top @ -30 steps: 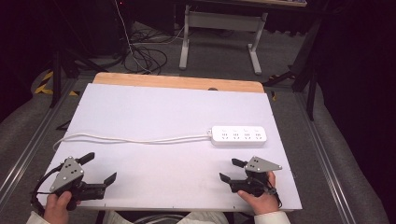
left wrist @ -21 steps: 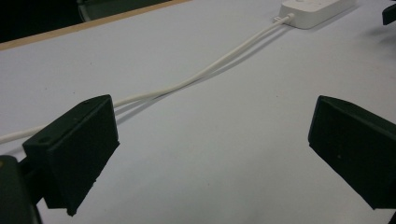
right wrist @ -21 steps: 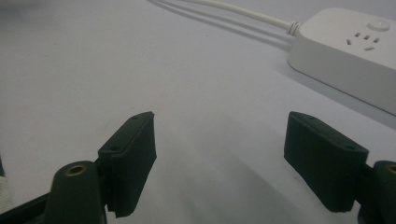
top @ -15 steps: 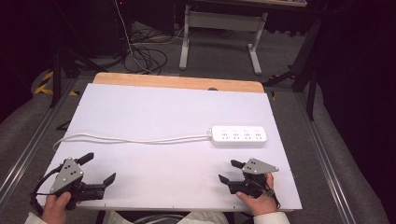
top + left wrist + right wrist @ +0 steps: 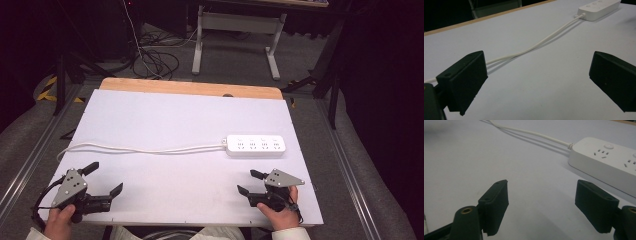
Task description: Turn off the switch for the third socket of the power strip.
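Power strip (image 5: 255, 145) lies on the white bench (image 5: 165, 115) ahead of the right tool (image 5: 250, 182), its cord (image 5: 145, 149) running toward the left tool (image 5: 106, 178). Left gripper view: jaws spread wide, empty, facing that cord. Right gripper view: jaws likewise apart, aimed beside the strip, probably readying a grasp.

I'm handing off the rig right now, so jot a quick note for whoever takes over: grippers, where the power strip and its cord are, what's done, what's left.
Left gripper: open, holding nothing, at the near left corner of the white table.
Right gripper: open, holding nothing, near right, just short of the power strip.
Power strip: flat on the right side of the table, sockets up, nothing plugged in.
Cord: runs left from the strip across the table and drops off the left edge.
Done: nothing visible; strip and cord untouched.
Left: the whole job; the right gripper is likely best placed for the strip.
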`<control>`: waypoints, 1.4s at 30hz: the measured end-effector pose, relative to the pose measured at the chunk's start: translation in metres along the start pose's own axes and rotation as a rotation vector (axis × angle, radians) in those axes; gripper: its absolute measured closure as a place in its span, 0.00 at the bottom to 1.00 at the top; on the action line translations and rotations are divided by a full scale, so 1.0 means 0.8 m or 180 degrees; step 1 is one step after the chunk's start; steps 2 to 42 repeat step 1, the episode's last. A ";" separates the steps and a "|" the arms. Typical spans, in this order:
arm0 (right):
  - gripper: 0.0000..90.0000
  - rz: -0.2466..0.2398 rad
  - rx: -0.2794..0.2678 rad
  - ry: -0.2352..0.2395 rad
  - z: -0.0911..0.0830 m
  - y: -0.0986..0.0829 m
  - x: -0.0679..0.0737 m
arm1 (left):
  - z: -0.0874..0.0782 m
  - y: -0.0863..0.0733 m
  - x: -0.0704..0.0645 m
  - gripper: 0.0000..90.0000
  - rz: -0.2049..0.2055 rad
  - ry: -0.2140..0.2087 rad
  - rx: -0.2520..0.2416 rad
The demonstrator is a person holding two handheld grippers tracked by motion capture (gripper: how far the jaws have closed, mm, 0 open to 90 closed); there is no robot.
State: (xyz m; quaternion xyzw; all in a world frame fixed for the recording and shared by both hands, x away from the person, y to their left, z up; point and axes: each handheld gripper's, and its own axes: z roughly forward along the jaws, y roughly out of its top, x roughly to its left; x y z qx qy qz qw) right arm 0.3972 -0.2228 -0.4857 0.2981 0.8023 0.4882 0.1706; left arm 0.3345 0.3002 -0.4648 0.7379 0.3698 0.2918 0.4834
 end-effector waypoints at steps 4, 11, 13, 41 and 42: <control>0.30 -0.0002 0.0001 0.0007 0.000 0.000 0.000 | 0.000 0.000 -0.001 0.02 0.0017 0.0007 -0.0006; 0.30 -0.0002 0.0001 0.0007 0.000 0.000 0.000 | 0.000 0.000 -0.001 0.02 0.0017 0.0007 -0.0006; 0.30 -0.0002 0.0001 0.0007 0.000 0.000 0.000 | 0.000 0.000 -0.001 0.02 0.0017 0.0007 -0.0006; 0.30 -0.0002 0.0001 0.0007 0.000 0.000 0.000 | 0.000 0.000 -0.001 0.02 0.0017 0.0007 -0.0006; 0.30 -0.0002 0.0001 0.0007 0.000 0.000 0.000 | 0.000 0.000 -0.001 0.02 0.0017 0.0007 -0.0006</control>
